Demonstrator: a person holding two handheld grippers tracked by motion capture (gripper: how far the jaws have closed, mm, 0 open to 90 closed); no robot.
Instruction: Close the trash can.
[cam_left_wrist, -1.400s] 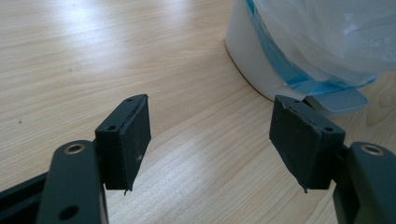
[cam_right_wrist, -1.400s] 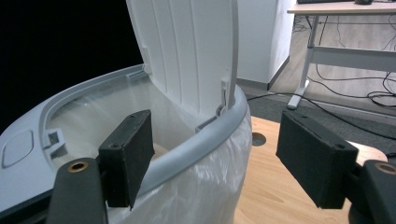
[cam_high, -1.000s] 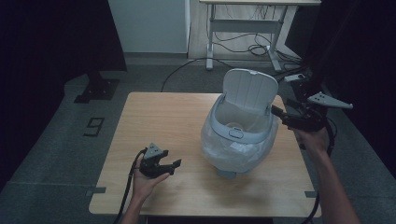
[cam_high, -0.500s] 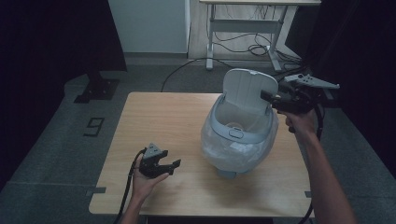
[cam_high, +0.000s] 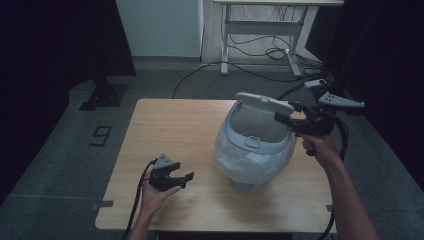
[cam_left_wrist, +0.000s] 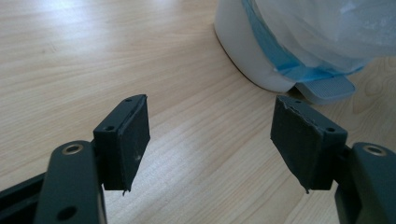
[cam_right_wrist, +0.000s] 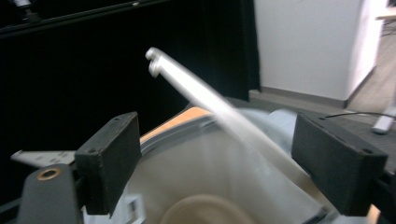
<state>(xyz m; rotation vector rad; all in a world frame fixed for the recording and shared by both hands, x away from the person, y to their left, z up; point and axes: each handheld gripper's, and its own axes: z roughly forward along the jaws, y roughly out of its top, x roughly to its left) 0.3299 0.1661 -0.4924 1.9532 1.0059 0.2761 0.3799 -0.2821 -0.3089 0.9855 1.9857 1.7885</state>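
Observation:
A pale blue-white cooker-like pot (cam_high: 252, 155) stands on the right half of the wooden table (cam_high: 170, 130). Its hinged lid (cam_high: 263, 102) hangs half lowered over the opening. My right gripper (cam_high: 282, 119) reaches in level from the right at the lid's edge. In the right gripper view the blurred lid (cam_right_wrist: 205, 98) slants between the jaws without touching either pad; my right gripper (cam_right_wrist: 215, 158) has just been opening its jaws and is open. My left gripper (cam_high: 186, 177) rests in a hand near the table's front left, open and holding nothing. The left gripper (cam_left_wrist: 210, 135) points at the pot's base (cam_left_wrist: 252, 60).
Behind the table a white desk frame (cam_high: 260, 30) stands on the floor with loose cables (cam_high: 270, 52) under it. A black stand base (cam_high: 102, 95) and a floor mark (cam_high: 101, 135) lie to the left. Dark curtains hang on both sides.
The lid has tipped from upright down toward the pot's opening. My right gripper moved up and left to the lid's edge and its jaws widened. The left hand has stayed still.

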